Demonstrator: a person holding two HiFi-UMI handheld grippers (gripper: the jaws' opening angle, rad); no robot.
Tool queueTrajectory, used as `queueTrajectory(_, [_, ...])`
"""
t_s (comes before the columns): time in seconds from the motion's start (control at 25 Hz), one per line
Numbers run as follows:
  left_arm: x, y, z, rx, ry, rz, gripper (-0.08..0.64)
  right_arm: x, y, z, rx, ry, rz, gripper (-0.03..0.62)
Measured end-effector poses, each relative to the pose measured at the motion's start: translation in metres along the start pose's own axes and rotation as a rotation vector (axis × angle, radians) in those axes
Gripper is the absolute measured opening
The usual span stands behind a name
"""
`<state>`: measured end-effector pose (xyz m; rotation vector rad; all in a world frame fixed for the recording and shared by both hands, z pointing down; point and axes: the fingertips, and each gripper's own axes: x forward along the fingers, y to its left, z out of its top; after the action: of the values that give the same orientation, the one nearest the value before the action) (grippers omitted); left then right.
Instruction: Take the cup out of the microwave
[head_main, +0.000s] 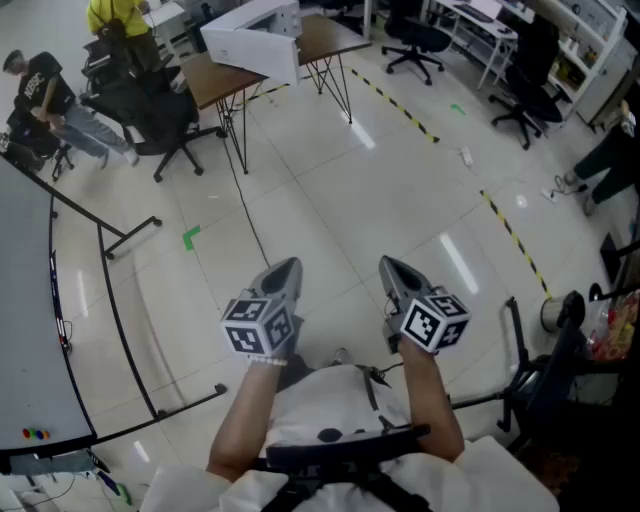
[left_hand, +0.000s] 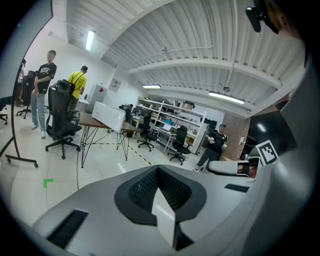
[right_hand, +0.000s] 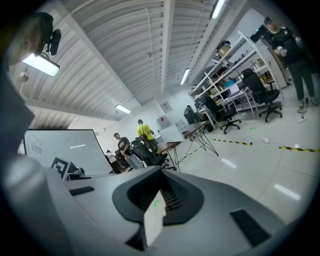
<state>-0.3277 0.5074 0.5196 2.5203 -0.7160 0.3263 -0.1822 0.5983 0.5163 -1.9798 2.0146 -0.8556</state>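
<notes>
No cup and no microwave can be made out for certain. A white box-shaped appliance (head_main: 255, 42) stands on a far brown table (head_main: 215, 75); it also shows as a white box (left_hand: 108, 116) in the left gripper view. My left gripper (head_main: 288, 268) and right gripper (head_main: 389, 266) are held side by side over bare floor, pointing forward and slightly down. In the left gripper view the left gripper (left_hand: 158, 169) has its jaws meeting at the tip with nothing between them. The right gripper (right_hand: 161, 171) is likewise shut and empty.
A whiteboard on a wheeled stand (head_main: 25, 300) lines the left side. Black office chairs (head_main: 160, 120) and two people (head_main: 45, 95) are at the far left. Yellow-black floor tape (head_main: 510, 235) runs on the right, near a black stand (head_main: 515, 350). A green tape mark (head_main: 190, 236) lies on the floor.
</notes>
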Motion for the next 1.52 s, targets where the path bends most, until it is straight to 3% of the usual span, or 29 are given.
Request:
queueTrajectory(0.28, [0.006,-0.009,-0.006,-0.003,-0.005,0.007,-0.006,-0.002,-0.005,-0.002,-0.005,0.014,0.02,-0.003])
queueTrajectory(0.76, [0.043,-0.02,0.006,0.01,-0.002,-0.047,-0.006,0.011,-0.023,0.014,-0.01,0.008,0.0,-0.003])
queueTrajectory(1.2, [0.118,-0.002,0.05,0.009,-0.017,-0.074,-0.006,0.071,-0.054,0.049,-0.028,0.043,-0.01,-0.003])
queueTrajectory(1.52, [0.192,0.024,0.099,0.036,-0.019,-0.068,-0.006,0.139,-0.085,0.098,-0.025,0.047,0.007,-0.003])
